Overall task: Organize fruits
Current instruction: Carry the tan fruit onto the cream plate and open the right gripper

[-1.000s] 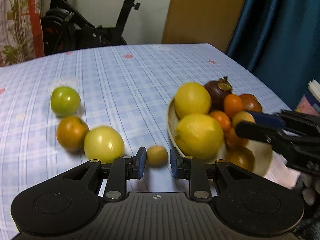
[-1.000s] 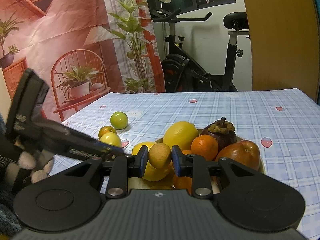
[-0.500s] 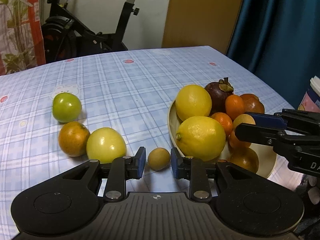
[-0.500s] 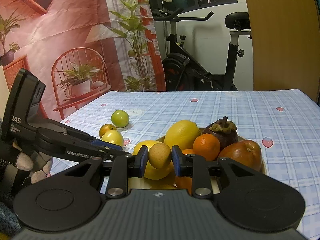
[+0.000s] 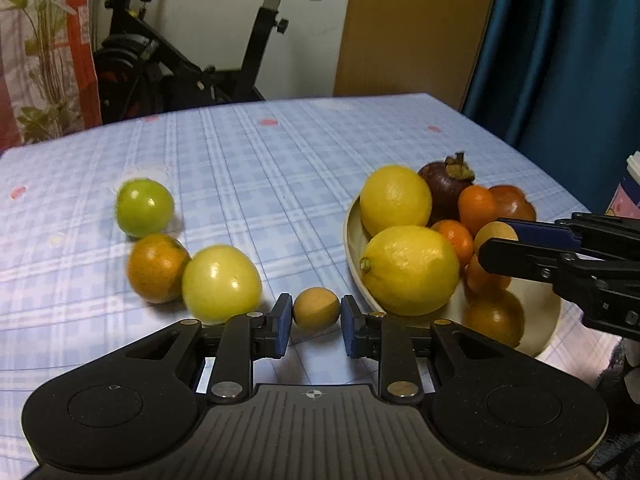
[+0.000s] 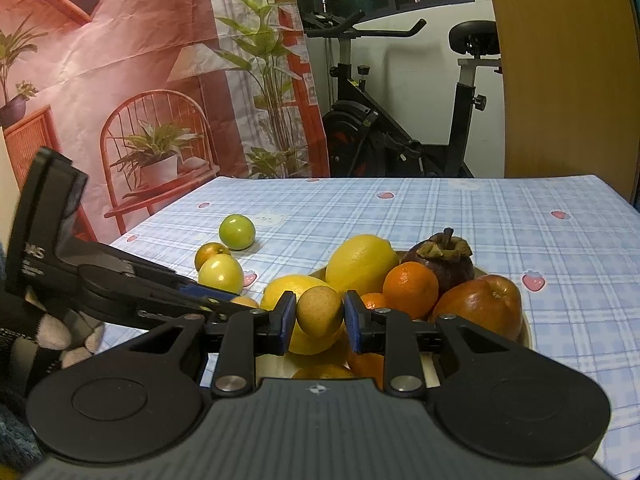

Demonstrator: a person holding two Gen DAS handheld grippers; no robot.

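Ahead of you on the worktop (image 5: 280, 168), the bowl (image 5: 354, 248) sits to the right, holding two lemons (image 5: 410, 270), a mangosteen (image 5: 444, 182) behind them and tangerines (image 5: 476, 206). Left of it lie three loose fruits (image 5: 220, 278), touching.

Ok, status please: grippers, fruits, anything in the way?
Left gripper shut on small fruit, low beside bowl. Right gripper shut on second small fruit, above bowl. Green fruit, orange, yellow fruit loose on table. Nothing blocking.

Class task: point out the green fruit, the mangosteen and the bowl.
green fruit (image 5: 144, 208), left wrist view, middle of its skin.
mangosteen (image 6: 444, 264), right wrist view, dark body.
bowl (image 5: 352, 232), left wrist view, near rim.
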